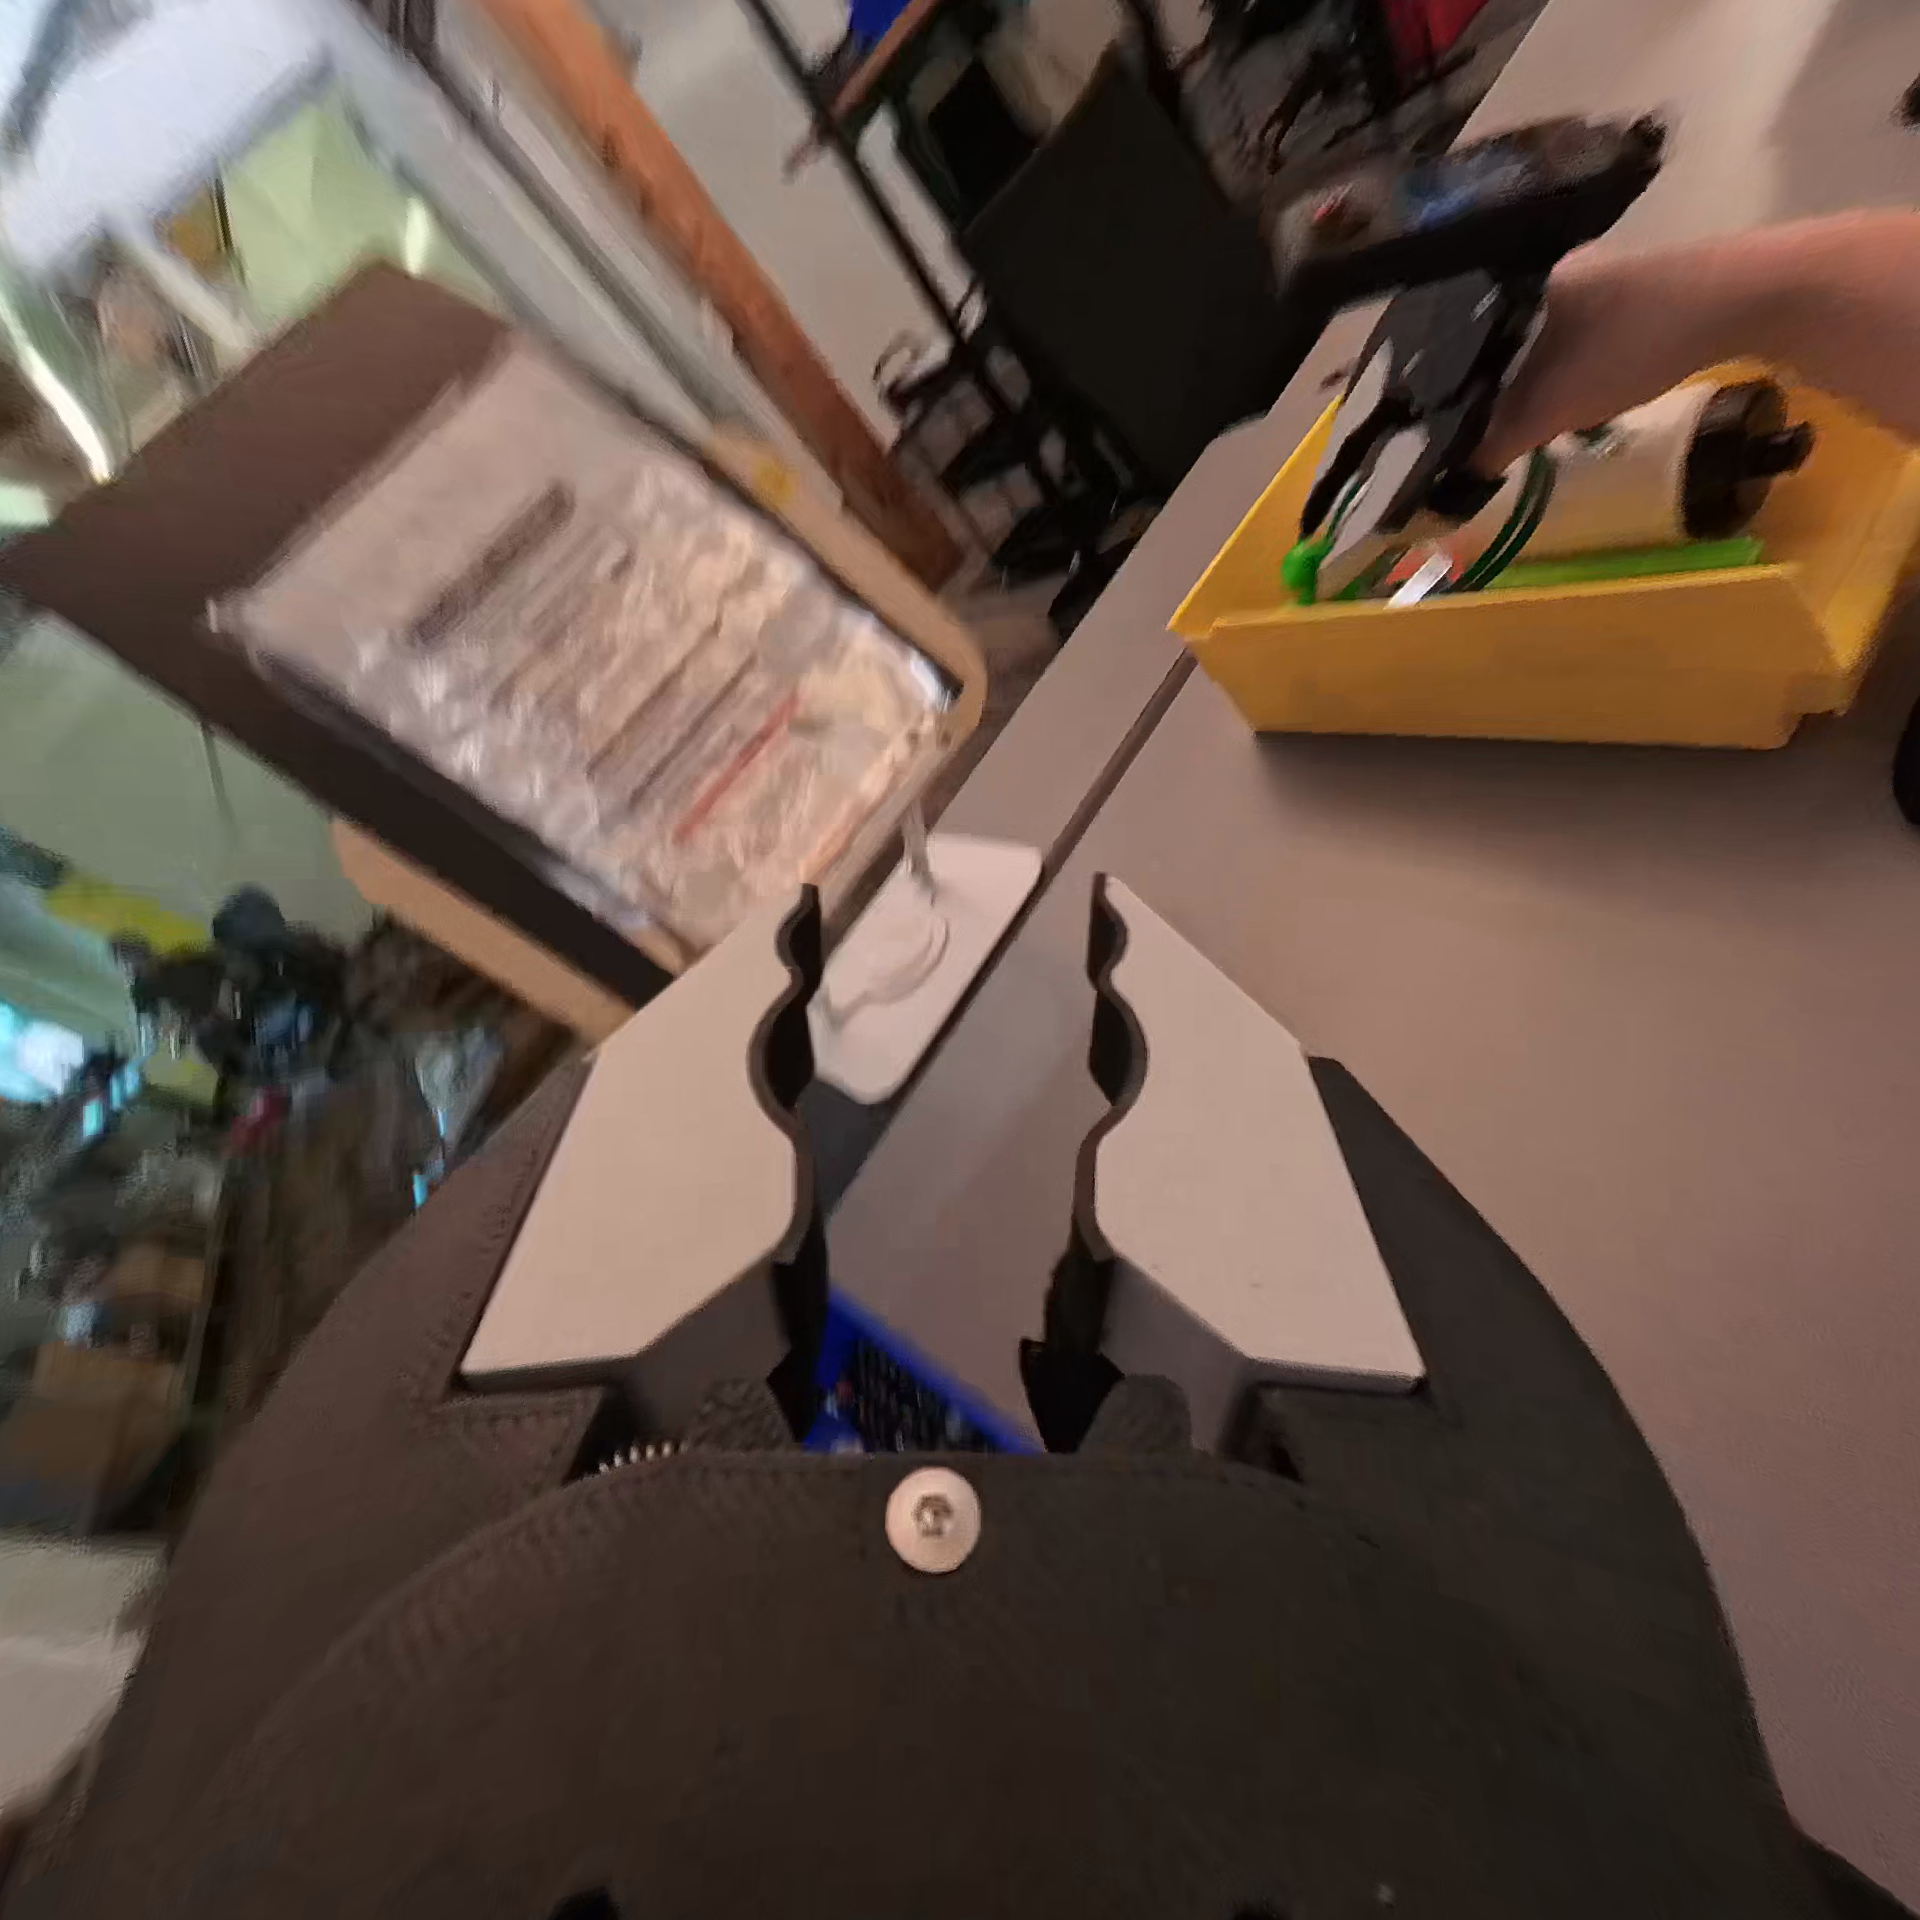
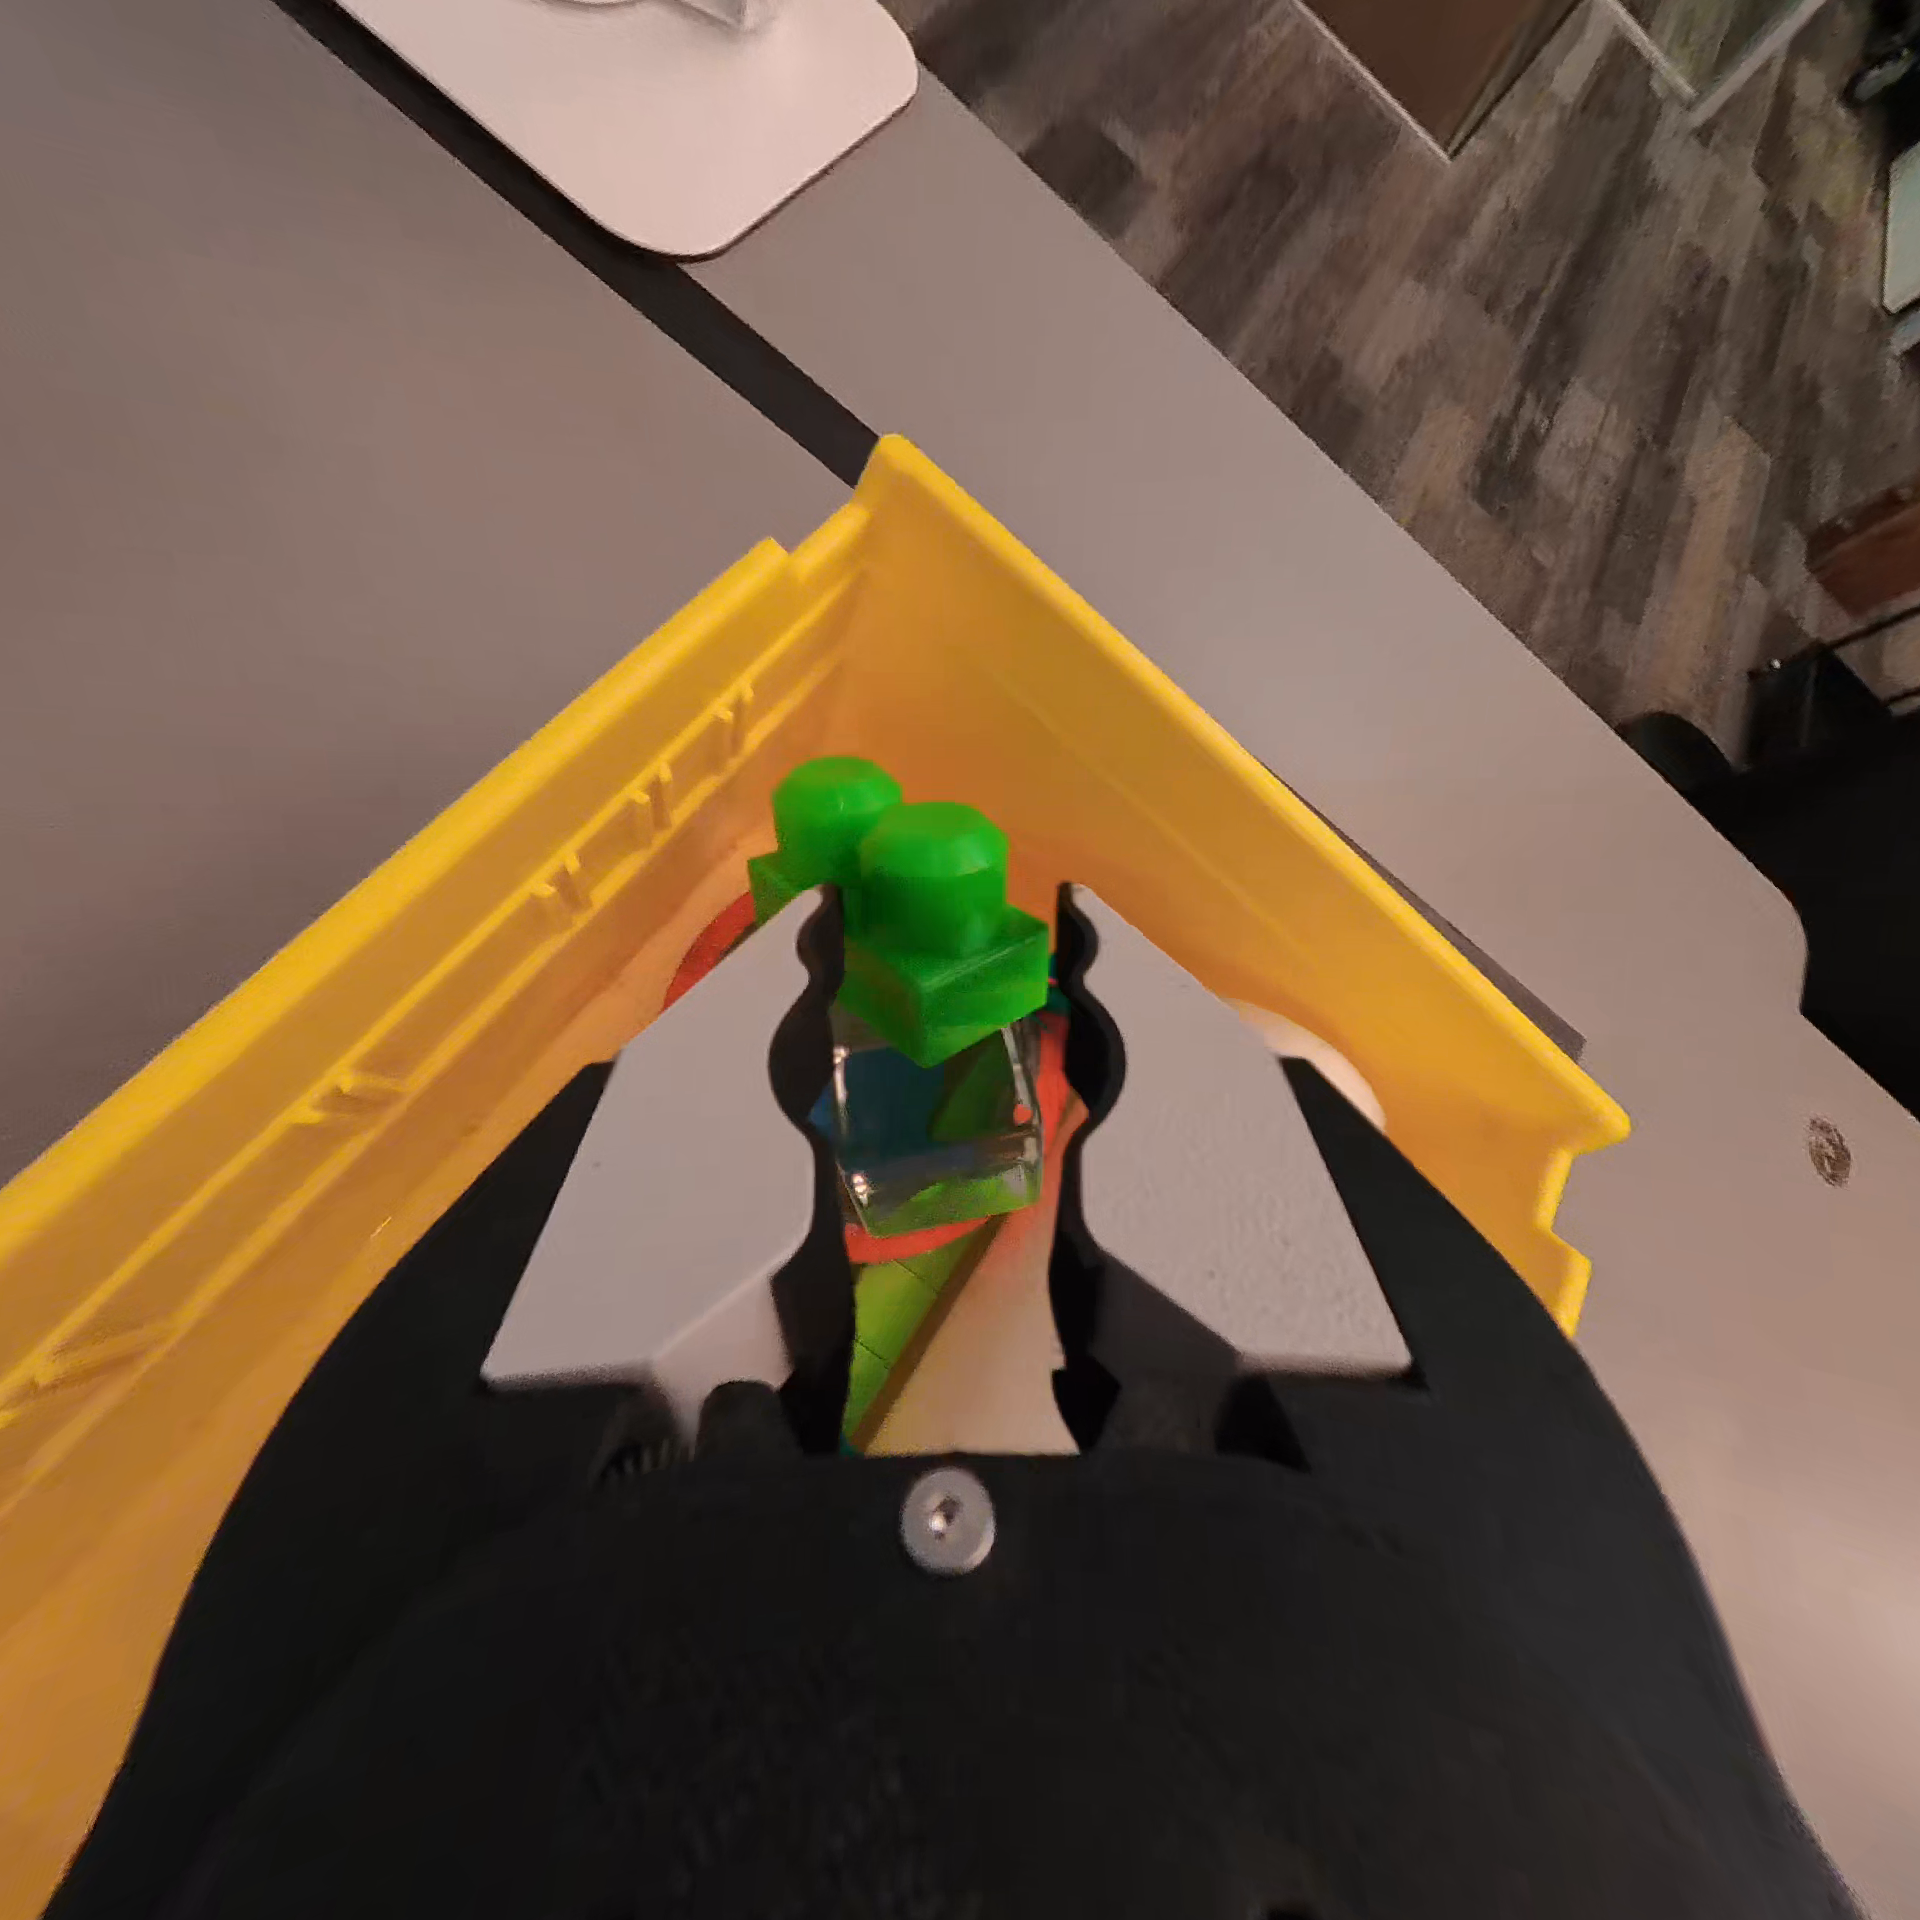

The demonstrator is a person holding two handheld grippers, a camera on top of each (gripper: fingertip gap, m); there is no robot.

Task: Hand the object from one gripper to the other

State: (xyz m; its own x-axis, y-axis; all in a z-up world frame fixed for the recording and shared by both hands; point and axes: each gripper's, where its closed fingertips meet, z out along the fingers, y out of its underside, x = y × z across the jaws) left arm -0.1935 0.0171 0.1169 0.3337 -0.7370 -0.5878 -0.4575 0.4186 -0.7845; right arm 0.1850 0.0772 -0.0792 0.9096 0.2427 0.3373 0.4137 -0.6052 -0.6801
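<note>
A green two-stud block [image 2: 940,925] with a clear piece under it sits in the corner of the yellow bin [image 2: 1195,748], between the spread fingers of the right gripper [image 2: 945,997] (whether they touch it is unclear). The left gripper [image 1: 951,1039] hovers over the grey table [image 1: 1507,987], fingers apart and empty

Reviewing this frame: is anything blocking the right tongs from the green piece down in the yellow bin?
Nothing visible. The right tongs are already inside the yellow plastic bin, open, with the green studded plastic piece and a clear block beneath it between the fingers. The bin's corner walls crowd both sides. The left tongs are open, away over the grey table.
</note>
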